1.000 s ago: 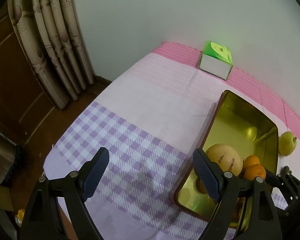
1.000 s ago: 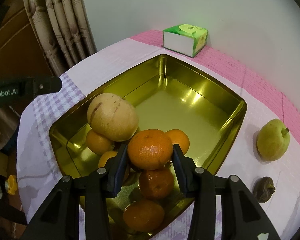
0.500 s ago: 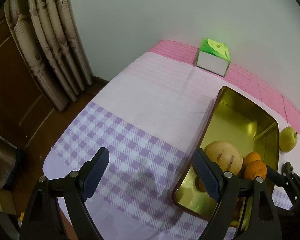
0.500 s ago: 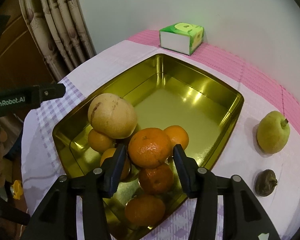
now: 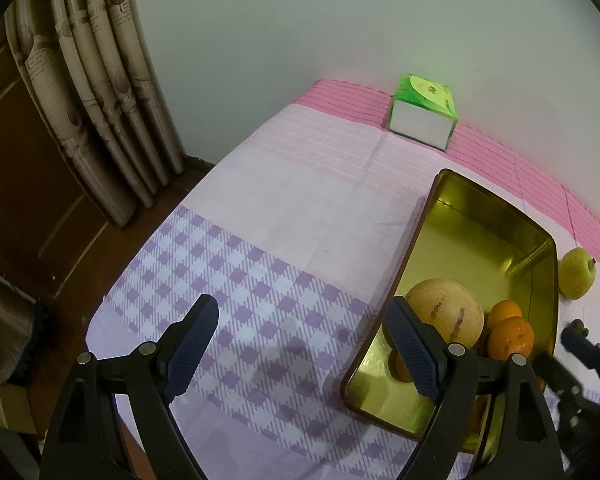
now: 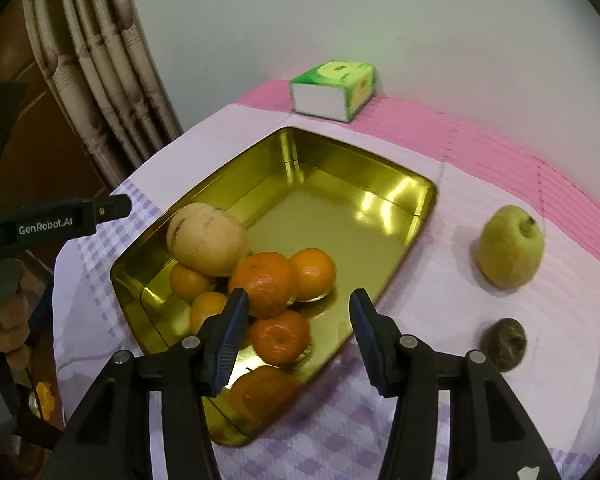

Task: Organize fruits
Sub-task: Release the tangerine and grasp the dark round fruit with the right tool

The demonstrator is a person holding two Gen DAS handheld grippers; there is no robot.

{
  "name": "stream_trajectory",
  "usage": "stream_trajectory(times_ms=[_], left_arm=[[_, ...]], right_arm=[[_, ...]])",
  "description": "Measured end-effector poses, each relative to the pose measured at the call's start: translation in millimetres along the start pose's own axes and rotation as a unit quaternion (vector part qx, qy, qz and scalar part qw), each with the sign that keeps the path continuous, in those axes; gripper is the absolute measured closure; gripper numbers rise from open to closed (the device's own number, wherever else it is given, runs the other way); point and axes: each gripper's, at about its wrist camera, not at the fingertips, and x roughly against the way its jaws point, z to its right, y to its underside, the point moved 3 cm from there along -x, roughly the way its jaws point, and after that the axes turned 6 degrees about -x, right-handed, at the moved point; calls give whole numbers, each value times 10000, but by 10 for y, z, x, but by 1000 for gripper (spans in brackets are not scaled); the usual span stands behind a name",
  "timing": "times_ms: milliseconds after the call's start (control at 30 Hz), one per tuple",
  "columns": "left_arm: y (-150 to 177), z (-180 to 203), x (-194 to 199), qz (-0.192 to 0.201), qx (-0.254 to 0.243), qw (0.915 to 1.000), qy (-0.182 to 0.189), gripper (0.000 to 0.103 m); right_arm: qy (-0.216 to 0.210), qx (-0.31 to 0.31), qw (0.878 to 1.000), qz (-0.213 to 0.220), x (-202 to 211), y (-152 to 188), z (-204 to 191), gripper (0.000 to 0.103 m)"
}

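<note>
Your room light is dim and warm. Glare flashes off the gold tin (image 6: 396,196) in the right view's centre, where the pear (image 6: 510,246) at right looks motion-smeared. Fisheye bending and black vignetting crowd every corner of both views.

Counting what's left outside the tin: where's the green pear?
In the right wrist view the green pear lies on the cloth right of the gold tin, with a small dark fruit nearer the camera.
</note>
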Motion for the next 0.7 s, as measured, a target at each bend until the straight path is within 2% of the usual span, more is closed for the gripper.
stream_trajectory(times_ms=[267, 500, 700], left_arm=[[-4, 25, -7, 1, -68, 10000, -25, 17], [5, 91, 5, 41, -212, 9998, 42, 17], [6, 197, 20, 125, -413, 9990, 133, 17]], right_arm=[[391, -393, 9984, 142, 145, 68, 500, 52], [736, -998, 9922, 147, 201, 178, 1089, 52], [855, -1157, 9895, 104, 142, 232, 1302, 52]])
